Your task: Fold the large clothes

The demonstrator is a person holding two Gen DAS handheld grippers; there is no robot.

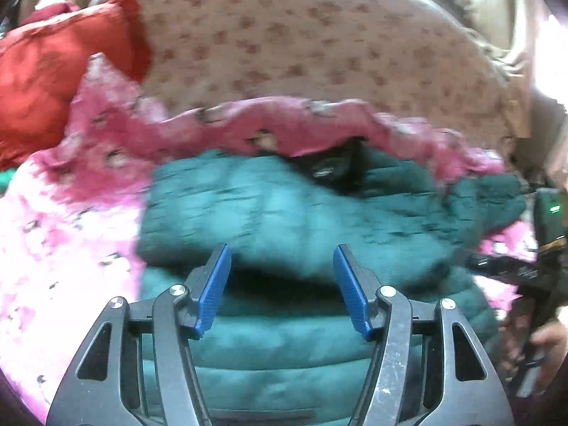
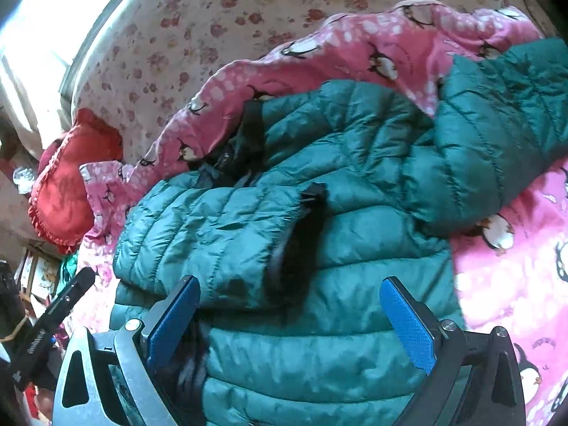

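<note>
A teal quilted puffer jacket [image 2: 355, 184] lies on a pink penguin-print blanket [image 2: 514, 277]. Its left sleeve is folded across the body, the black cuff opening [image 2: 305, 234] facing me; the other sleeve [image 2: 504, 113] stretches out to the upper right. My right gripper [image 2: 289, 285] is open just above the jacket's lower body, its blue pads [image 2: 408, 326] holding nothing. In the blurred left wrist view the jacket [image 1: 284, 213] fills the middle, and my left gripper [image 1: 282, 254] is open over it, empty.
A red frilled cushion [image 2: 67, 184] lies left of the blanket; it also shows in the left wrist view [image 1: 53, 71]. A floral bedsheet [image 2: 213, 17] covers the bed beyond. The other gripper's black body [image 2: 53, 319] is at the lower left.
</note>
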